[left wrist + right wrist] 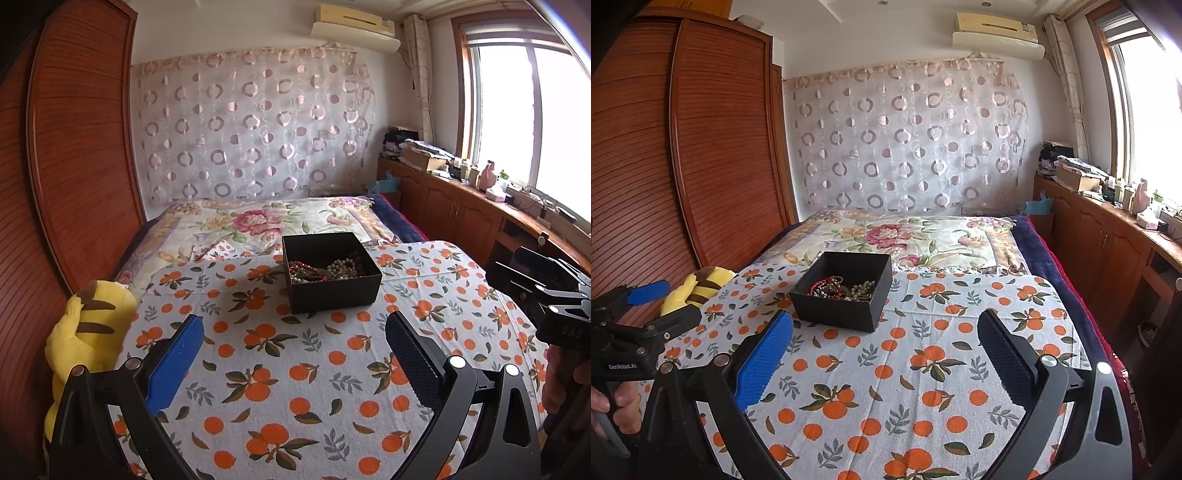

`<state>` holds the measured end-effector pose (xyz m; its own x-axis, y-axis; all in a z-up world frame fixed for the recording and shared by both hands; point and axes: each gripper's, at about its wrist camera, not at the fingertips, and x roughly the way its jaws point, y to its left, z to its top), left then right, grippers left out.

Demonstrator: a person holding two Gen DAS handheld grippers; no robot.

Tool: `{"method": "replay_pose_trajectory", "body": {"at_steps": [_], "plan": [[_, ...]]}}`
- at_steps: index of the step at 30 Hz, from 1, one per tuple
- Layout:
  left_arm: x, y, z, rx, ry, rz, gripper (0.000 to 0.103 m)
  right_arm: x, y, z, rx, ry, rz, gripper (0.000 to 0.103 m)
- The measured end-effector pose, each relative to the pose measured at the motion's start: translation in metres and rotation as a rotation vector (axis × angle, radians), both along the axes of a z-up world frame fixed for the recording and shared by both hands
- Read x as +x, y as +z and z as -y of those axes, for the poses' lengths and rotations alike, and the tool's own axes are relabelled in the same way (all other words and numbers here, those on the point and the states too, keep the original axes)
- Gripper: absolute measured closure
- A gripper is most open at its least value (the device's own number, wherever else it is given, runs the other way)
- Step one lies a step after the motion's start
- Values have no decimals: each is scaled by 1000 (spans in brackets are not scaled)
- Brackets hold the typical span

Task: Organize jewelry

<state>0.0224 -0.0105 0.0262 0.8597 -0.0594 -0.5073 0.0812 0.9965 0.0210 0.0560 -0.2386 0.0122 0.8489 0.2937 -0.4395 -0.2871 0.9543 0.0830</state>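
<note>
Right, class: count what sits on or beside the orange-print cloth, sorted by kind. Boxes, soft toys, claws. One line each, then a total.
Black box holding tangled bead jewelry: 1
Yellow striped soft toy: 1
Claws, both open and empty: 2, left claw and right claw
Total: 4

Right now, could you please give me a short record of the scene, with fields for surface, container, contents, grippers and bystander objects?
surface: orange-print white cloth
container: open black square cardboard box, resting on the cloth
contents: tangled red and pale bead strands
left gripper: jaws open, empty, short of the box
right gripper: jaws open, empty
bystander: yellow striped plush toy, left edge
</note>
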Motion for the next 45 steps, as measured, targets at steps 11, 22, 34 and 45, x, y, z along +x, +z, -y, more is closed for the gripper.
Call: {"method": "replay_pose_trajectory", "body": {"at_steps": [11,22,34,45], "plan": [[-1,-2,2,-1,0,2,8,-1,1,0,1,-1,0,2],[-2,-2,2,-2,-1,3,8,-1,1,0,0,-4,0,2],[-2,-2,3,-3,2,4,8,-1,1,0,0,-5,1,2],[-2,-3,2,-4,1,4,8,-1,0,0,0,-4,1,2]]}}
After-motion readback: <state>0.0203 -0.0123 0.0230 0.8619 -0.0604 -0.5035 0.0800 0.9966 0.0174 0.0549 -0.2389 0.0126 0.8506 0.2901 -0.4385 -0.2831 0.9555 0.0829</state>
